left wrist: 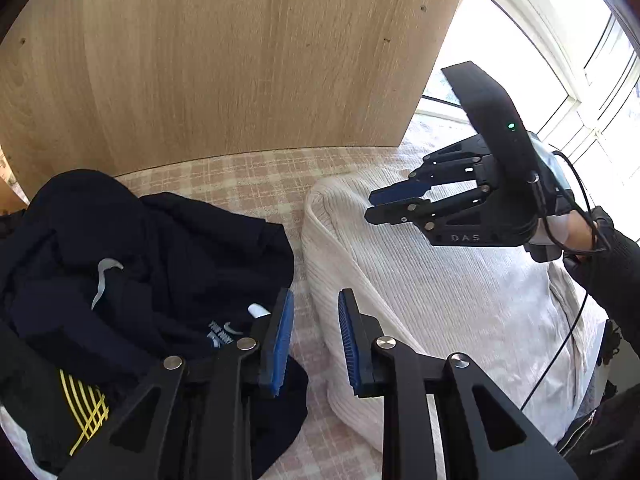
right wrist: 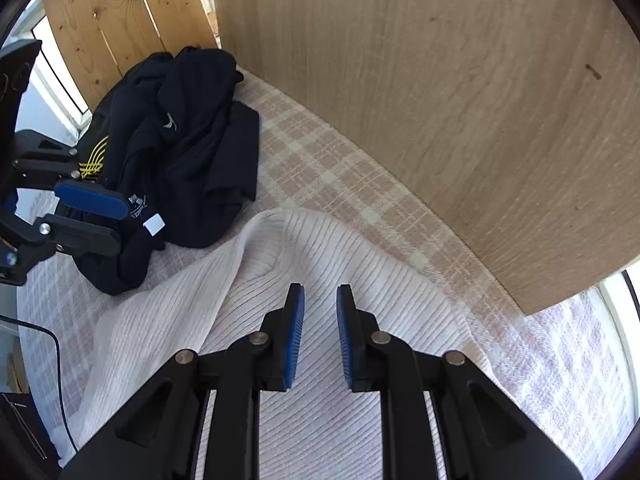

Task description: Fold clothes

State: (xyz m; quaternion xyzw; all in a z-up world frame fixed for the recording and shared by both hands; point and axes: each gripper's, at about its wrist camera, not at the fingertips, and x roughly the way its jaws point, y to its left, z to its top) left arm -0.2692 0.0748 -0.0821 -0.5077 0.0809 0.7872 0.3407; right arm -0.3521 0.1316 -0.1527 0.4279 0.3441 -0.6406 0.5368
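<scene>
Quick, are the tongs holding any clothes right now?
Left tongs: open, holding nothing.
Right tongs: open, holding nothing, over the white sweater.

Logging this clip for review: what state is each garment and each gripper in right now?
White ribbed sweater: spread on the plaid cover, partly folded, not gripped.
Dark clothes pile: crumpled heap, unfolded, untouched.
Left gripper: open, empty, above the gap between pile and sweater.
Right gripper: open, empty, over the sweater.
</scene>
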